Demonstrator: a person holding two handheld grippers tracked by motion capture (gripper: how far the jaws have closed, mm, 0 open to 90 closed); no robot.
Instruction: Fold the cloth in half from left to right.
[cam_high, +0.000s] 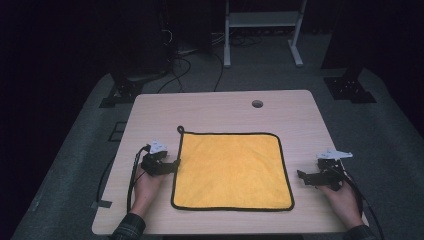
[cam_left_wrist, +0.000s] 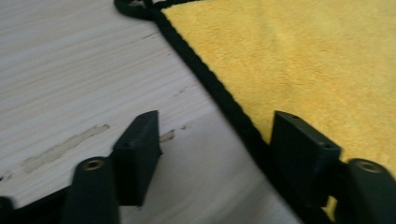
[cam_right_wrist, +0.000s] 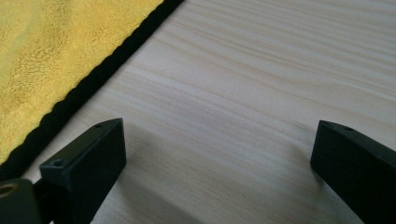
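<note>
A yellow cloth (cam_high: 230, 170) with a black hem lies flat on the wooden table (cam_high: 215, 107), with a small hanging loop (cam_high: 180, 129) at its far left corner. My left gripper (cam_high: 176, 164) lies low at the cloth's left edge. In the left gripper view its jaws (cam_left_wrist: 217, 140) stand apart across the black hem (cam_left_wrist: 233, 112), one over bare wood and one over the yellow cloth (cam_left_wrist: 303, 60), and nothing is pinched. My right gripper (cam_high: 302, 177) rests on the table just right of the cloth. It (cam_right_wrist: 217, 140) is open over bare wood, with the cloth's edge (cam_right_wrist: 51, 51) off to one side.
A round cable hole (cam_high: 257, 104) sits near the table's far edge. Beyond the table are a dark floor with cables and a white metal frame (cam_high: 262, 20). Bare wood surrounds the cloth on all sides.
</note>
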